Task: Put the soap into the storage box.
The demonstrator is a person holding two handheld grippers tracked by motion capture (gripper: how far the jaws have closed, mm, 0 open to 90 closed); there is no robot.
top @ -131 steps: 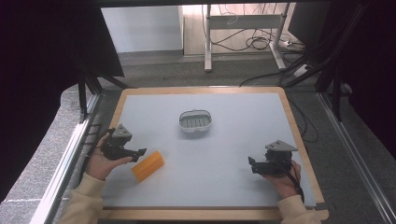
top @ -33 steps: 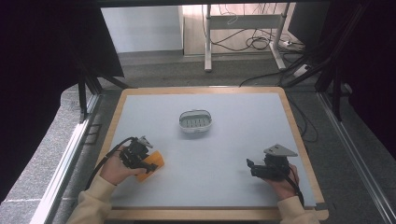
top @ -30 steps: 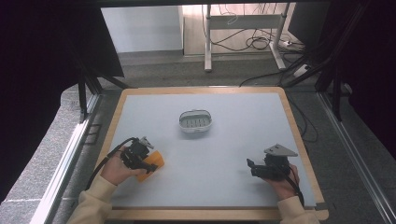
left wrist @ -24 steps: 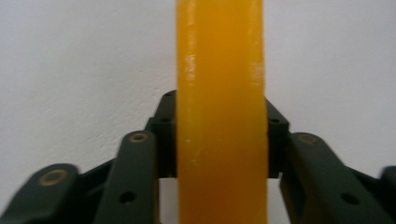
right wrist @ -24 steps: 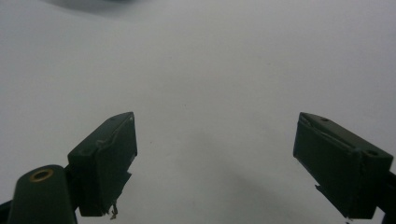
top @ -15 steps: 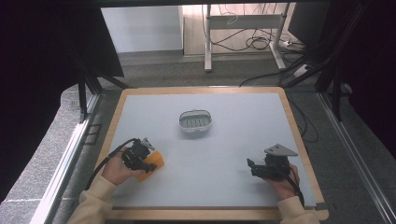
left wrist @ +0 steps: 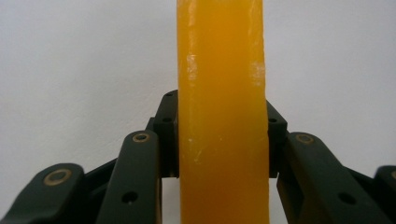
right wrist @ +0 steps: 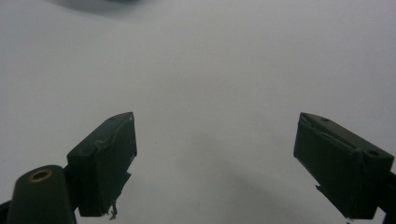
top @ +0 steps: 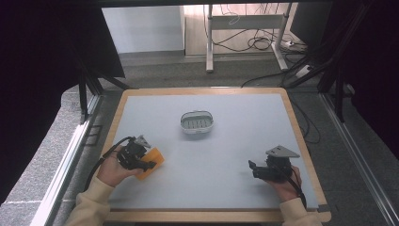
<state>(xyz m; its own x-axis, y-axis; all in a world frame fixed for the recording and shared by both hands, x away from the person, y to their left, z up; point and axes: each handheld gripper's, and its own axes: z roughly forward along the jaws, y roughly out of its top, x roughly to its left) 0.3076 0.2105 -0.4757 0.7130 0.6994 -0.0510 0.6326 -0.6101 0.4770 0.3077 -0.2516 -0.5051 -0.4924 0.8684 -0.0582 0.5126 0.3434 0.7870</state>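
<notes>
In the high view, a small grey basket [top: 197, 123] sits near the middle of the pale tabletop [top: 235, 150], and it serves as the landmark here. The left claw [top: 143, 164], held in the person's left hand [top: 113, 169], lies well to the near left of the basket, and an orange block [top: 151, 161] shows at its tip, close to the tabletop's left edge. The right claw [top: 251, 169], in the right hand [top: 282, 184], rests well to the near right of the basket, with its grey three-cornered plate on top and bare tabletop in front of it. In the left gripper view, the orange block [left wrist: 222, 116] stands as an upright bar between the two black jaws, which press against its two sides, so the left claw [left wrist: 222, 135] is clamped on it, with pale tabletop behind. In the right gripper view, the right claw [right wrist: 215, 158] has its jaws spread wide apart with nothing between them, above plain tabletop [right wrist: 210, 70]; a dark blur at the top edge may be the basket, but I cannot tell.
</notes>
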